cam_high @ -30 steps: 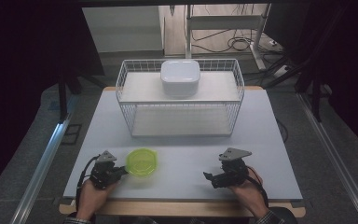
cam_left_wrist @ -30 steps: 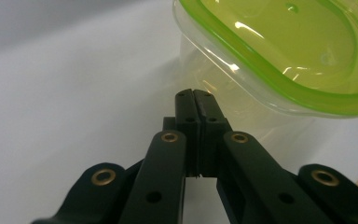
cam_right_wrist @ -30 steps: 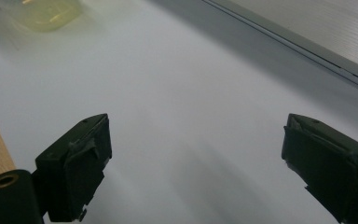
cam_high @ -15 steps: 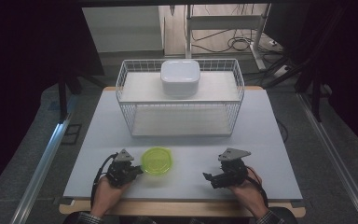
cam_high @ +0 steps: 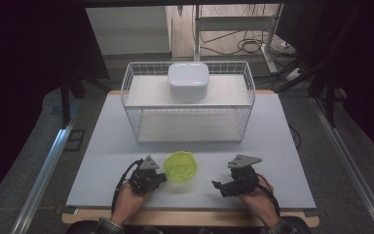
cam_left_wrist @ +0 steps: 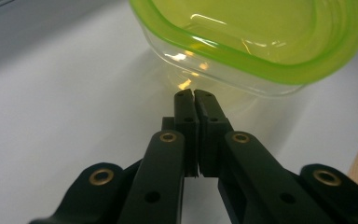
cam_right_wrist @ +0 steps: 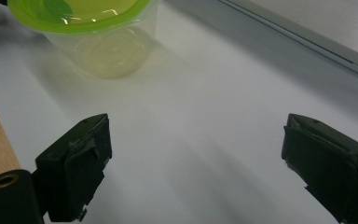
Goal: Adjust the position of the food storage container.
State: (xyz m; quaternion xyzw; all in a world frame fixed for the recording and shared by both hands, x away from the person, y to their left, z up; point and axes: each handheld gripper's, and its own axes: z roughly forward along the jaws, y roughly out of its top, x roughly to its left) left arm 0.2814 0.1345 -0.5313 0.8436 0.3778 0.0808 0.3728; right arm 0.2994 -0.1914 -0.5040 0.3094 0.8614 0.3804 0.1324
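Note:
A clear tub with a lime-green lid (cam_high: 181, 166) (cam_left_wrist: 261, 37) (cam_right_wrist: 88, 28) stands on the white table top near the front, between my two hands. My left gripper (cam_high: 163, 176) (cam_left_wrist: 194, 93) is shut, nothing between its jaws, and its tips rest against the tub's clear side wall just below the lid. My right gripper (cam_high: 217, 186) (cam_right_wrist: 196, 154) lies to the tub's right, a short way off, with its jaws wide open around bare table and pointing toward the tub.
A white wire basket rack (cam_high: 126, 97) stands across the back middle of the table, with a white lidded box (cam_high: 188, 80) on its upper level. The table's wooden front edge (cam_high: 190, 218) runs just behind my hands.
My left hand has slid to the right along the table's front, and the green-lidded tub has moved right with it, ahead of the shut jaws. The right gripper has stayed put.

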